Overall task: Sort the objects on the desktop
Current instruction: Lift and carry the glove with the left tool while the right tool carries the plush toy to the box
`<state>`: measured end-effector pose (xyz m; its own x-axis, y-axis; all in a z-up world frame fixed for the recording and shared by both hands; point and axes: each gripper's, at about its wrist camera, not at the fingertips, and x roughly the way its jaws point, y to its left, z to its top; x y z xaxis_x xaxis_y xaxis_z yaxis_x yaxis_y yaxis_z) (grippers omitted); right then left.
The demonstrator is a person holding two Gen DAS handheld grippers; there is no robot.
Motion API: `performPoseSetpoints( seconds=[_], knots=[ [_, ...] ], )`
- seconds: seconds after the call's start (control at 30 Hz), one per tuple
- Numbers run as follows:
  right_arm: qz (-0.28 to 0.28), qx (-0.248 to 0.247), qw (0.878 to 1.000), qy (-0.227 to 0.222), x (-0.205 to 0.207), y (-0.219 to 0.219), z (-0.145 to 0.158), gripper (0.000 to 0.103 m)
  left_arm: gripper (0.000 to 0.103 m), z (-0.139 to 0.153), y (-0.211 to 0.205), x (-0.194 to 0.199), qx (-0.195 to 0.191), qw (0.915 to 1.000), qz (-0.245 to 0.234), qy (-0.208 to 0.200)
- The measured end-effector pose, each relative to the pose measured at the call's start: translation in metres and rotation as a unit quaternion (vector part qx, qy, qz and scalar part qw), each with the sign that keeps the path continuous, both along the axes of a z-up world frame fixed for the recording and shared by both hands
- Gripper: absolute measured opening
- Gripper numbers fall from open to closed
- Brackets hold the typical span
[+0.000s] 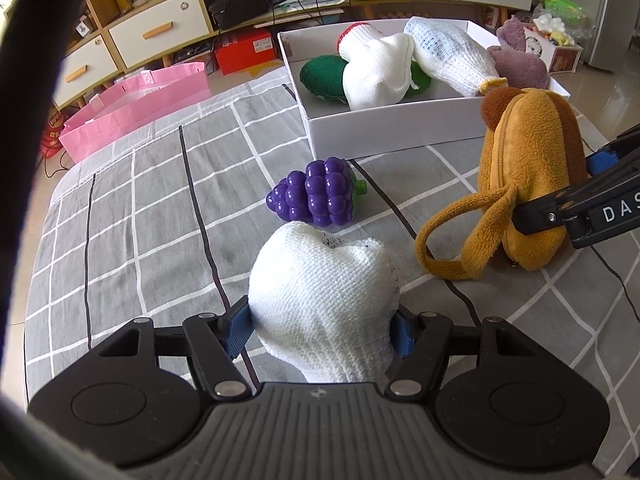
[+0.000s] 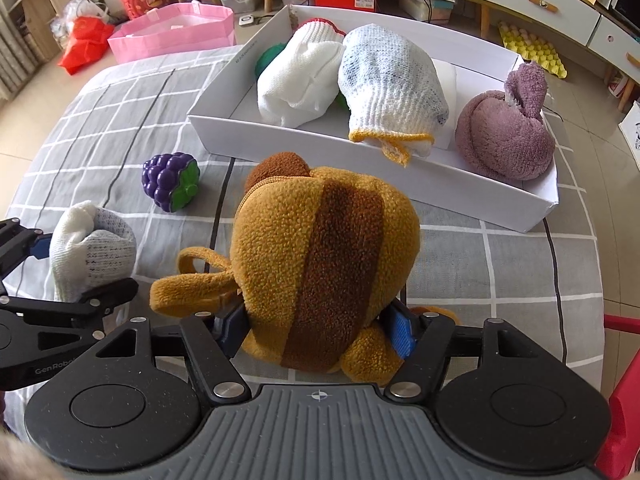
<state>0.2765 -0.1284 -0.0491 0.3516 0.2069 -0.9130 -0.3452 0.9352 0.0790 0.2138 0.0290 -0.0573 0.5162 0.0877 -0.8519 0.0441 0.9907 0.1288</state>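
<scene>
Left gripper [image 1: 322,326] pinching white glove ball [image 1: 324,304]; right gripper [image 2: 320,326] pinching plush pouch [image 2: 320,264], near white box [image 2: 304,138] front wall; bare cloth left of toy grapes [image 1: 316,192].

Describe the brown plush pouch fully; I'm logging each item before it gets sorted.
The plush pouch is mustard-yellow fleece with a dark brown stripe, a brown rounded ear, a zipper along one edge and a loop strap. It stands on the grey checked cloth just before the white box, pinched in the right claw.
</scene>
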Motion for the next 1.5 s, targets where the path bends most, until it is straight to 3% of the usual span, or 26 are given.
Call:
performPoseSetpoints(
  seconds=[0.4, 0.77, 0.9, 1.13, 1.5],
  knots=[
    [-0.012, -0.013, 1.0, 0.002, 0.022, 0.018, -0.016, 0.077, 0.063, -0.001, 0.004, 0.0, -0.002, 1.0, 0.005, 0.002],
    [-0.022, -0.027, 0.999, -0.001, 0.037, 0.03, -0.029, 0.087, 0.063, 0.0, 0.007, 0.001, -0.007, 0.9999, 0.008, 0.003],
    [-0.016, -0.037, 0.999, -0.001, 0.037, 0.033, -0.028, 0.083, 0.063, 0.0, 0.007, 0.001, -0.005, 1.0, 0.006, 0.001],
    [-0.017, -0.026, 0.999, -0.007, 0.025, 0.02, -0.014, 0.069, 0.063, 0.004, 0.005, -0.001, 0.01, 0.9999, 0.001, -0.013],
    [-0.008, -0.021, 1.0, -0.005, 0.006, 0.003, -0.004, 0.067, 0.063, 0.011, 0.004, -0.002, 0.005, 0.9997, 0.002, -0.025]
  ],
)
